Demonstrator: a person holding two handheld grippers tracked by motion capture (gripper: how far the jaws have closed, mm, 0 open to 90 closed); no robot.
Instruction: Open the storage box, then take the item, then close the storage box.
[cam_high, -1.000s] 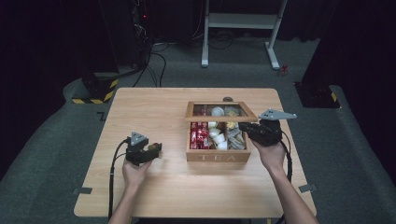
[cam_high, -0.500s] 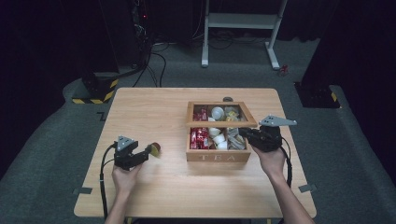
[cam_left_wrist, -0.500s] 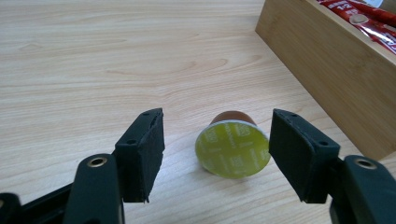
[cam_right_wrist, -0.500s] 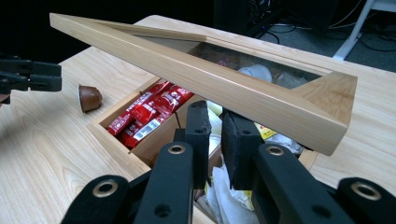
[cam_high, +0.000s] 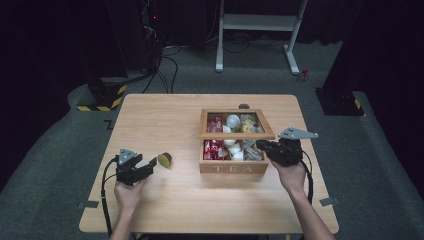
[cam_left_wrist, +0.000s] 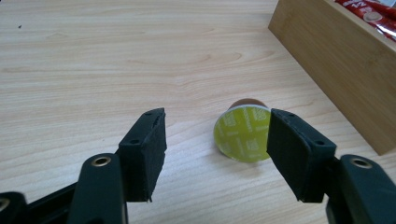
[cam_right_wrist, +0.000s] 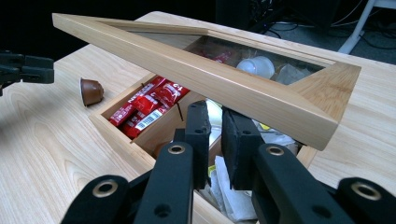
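Note:
A coffee capsule (cam_left_wrist: 243, 133) with a yellow-green foil top and brown body lies on its side on the table, just left of the wooden tea box (cam_high: 235, 168). My left gripper (cam_left_wrist: 217, 122) is open, with the capsule ahead of its jaws near the right one, not gripped. In the high view, the left gripper (cam_high: 151, 166) sits close to the capsule (cam_high: 164, 159). My right gripper (cam_right_wrist: 215, 116) reaches into the box's right side, its jaws close together with nothing seen between them. The glass-paned lid (cam_right_wrist: 205, 74) is tilted half open just above them.
The box holds red sachets (cam_right_wrist: 149, 107), white pods (cam_right_wrist: 256, 66) and paper tea bags. The left gripper (cam_right_wrist: 23, 67) and the capsule (cam_right_wrist: 91, 91) also appear in the right gripper view. Bare tabletop (cam_high: 165, 120) lies left of and behind the box.
The left gripper drew back to the left and toward the person, leaving the capsule lying on the table. The right gripper stayed at the box under the raised lid.

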